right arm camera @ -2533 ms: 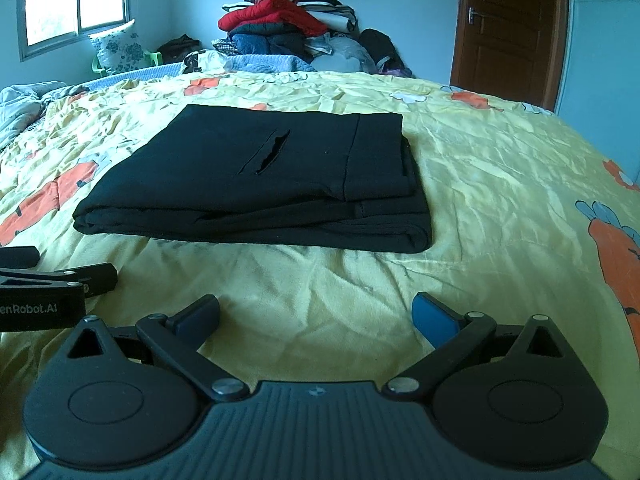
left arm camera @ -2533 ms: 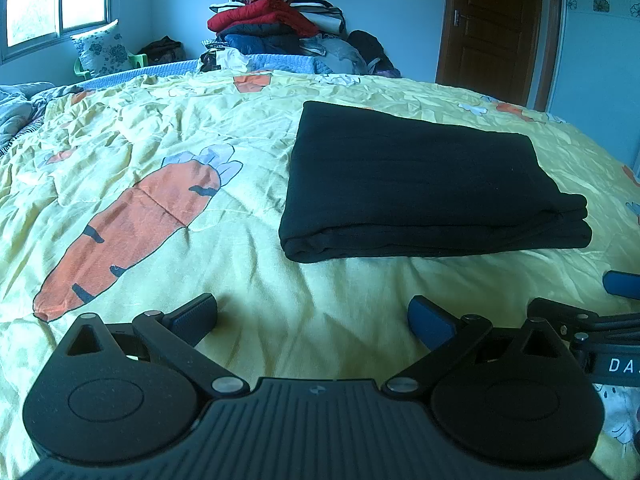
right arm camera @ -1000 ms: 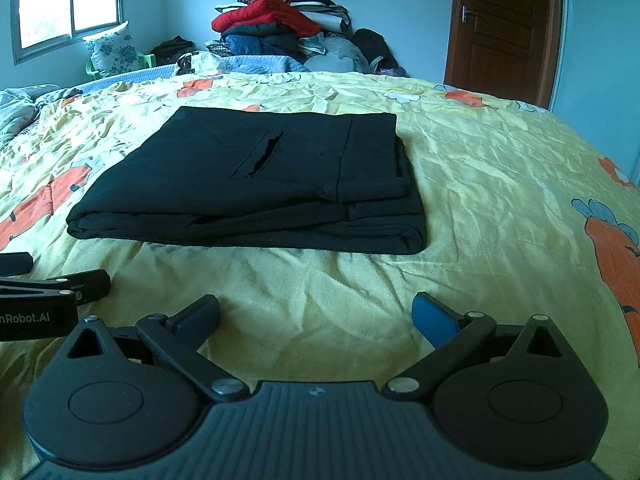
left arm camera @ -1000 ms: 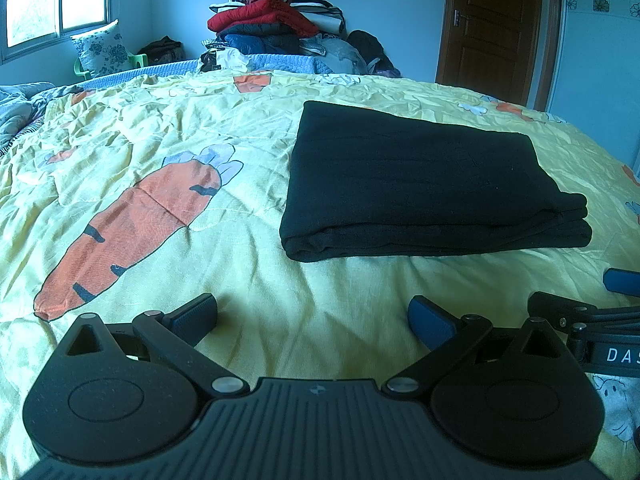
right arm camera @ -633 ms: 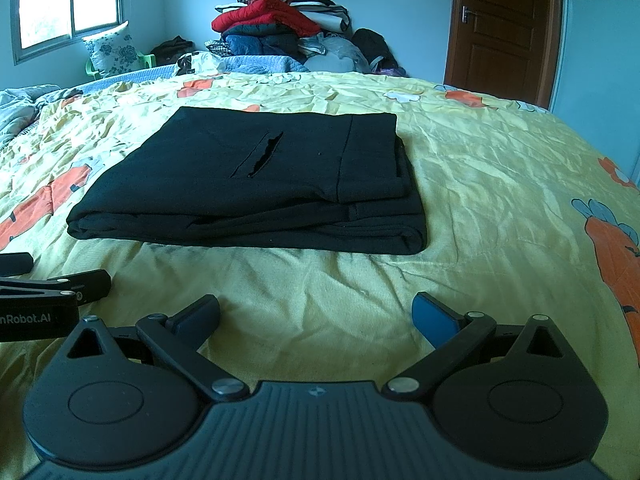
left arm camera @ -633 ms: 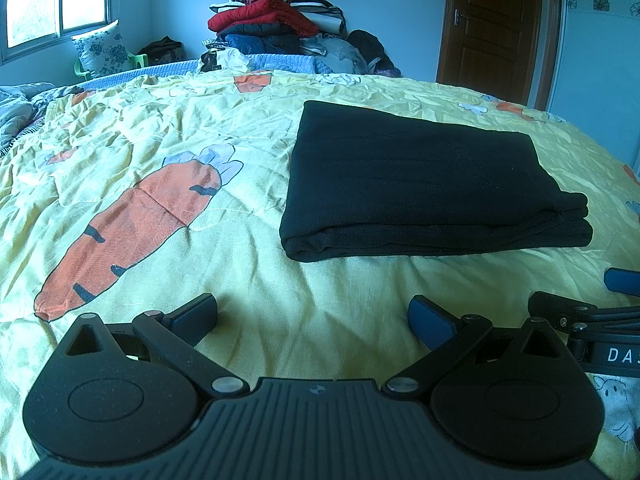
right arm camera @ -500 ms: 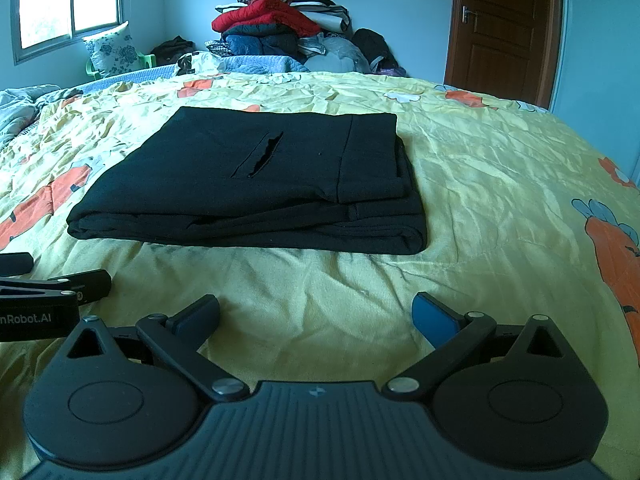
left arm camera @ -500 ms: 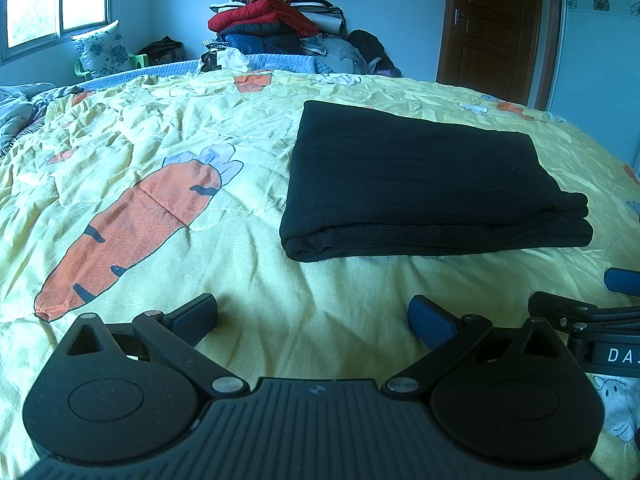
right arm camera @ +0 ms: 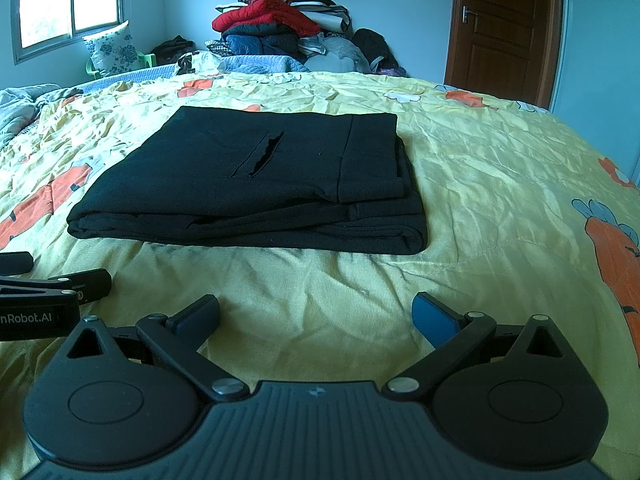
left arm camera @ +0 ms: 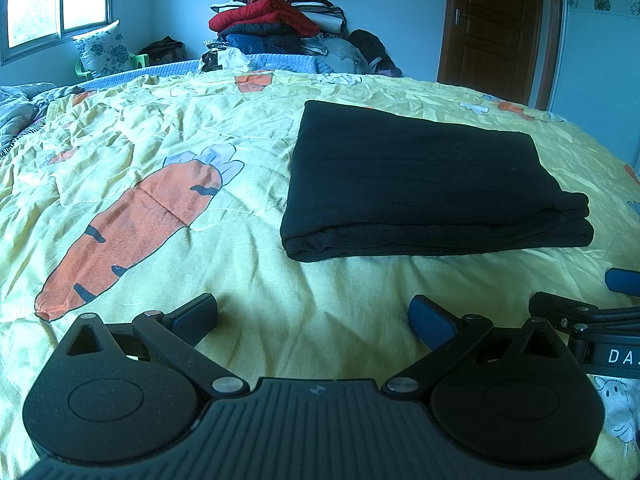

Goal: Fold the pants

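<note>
The black pants (left arm camera: 424,176) lie folded into a flat rectangle on the yellow carrot-print bedspread (left arm camera: 168,128); in the right wrist view the pants (right arm camera: 256,180) show a pocket slit on top. My left gripper (left arm camera: 314,316) is open and empty, resting low on the bedspread just in front of the pants' left end. My right gripper (right arm camera: 316,314) is open and empty, in front of the pants' right end. Each gripper shows at the edge of the other's view, the right one (left arm camera: 616,308) and the left one (right arm camera: 48,284).
A pile of clothes and quilts (left arm camera: 276,20) is stacked beyond the far side of the bed. A brown door (left arm camera: 496,28) stands at the back right, a window (left arm camera: 52,0) and floral pillow (left arm camera: 100,52) at the back left. Rumpled grey bedding (left arm camera: 16,116) lies at the left edge.
Almost nothing has changed. The right gripper shifted very slightly early on, then held still. The pants lie as before and both grippers stay open.
</note>
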A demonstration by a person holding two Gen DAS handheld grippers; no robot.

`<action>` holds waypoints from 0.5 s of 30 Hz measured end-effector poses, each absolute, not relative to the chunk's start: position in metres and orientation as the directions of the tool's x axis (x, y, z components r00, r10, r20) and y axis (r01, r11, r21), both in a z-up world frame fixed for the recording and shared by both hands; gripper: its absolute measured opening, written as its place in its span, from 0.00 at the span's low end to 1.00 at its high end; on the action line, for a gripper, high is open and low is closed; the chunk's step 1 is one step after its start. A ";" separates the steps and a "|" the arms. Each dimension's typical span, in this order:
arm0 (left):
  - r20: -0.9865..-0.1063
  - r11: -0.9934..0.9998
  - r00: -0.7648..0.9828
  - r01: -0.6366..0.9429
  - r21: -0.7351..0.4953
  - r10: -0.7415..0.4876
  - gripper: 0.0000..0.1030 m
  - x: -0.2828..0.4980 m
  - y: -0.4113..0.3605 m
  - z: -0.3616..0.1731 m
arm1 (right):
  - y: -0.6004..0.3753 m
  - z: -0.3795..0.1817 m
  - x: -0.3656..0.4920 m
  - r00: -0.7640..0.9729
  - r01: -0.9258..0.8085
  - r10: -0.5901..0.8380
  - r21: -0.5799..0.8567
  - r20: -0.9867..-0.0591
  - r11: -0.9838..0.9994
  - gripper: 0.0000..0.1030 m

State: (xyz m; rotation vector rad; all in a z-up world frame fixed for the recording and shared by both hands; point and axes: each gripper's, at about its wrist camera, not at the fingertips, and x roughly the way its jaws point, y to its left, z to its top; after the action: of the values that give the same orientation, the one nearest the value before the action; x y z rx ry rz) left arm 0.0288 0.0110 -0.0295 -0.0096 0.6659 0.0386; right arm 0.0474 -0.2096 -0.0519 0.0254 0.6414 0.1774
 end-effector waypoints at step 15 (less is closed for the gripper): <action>-0.618 0.999 0.785 -0.045 0.007 0.040 1.00 0.029 0.012 -0.031 | -0.209 -0.052 0.047 0.787 -0.157 0.173 0.078 -0.593 0.985 1.00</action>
State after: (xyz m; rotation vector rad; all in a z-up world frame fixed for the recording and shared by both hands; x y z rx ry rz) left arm 0.0290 0.0115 -0.0305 -0.0080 0.6665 0.0460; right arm 0.0474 -0.2095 -0.0520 0.0253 0.6413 0.1775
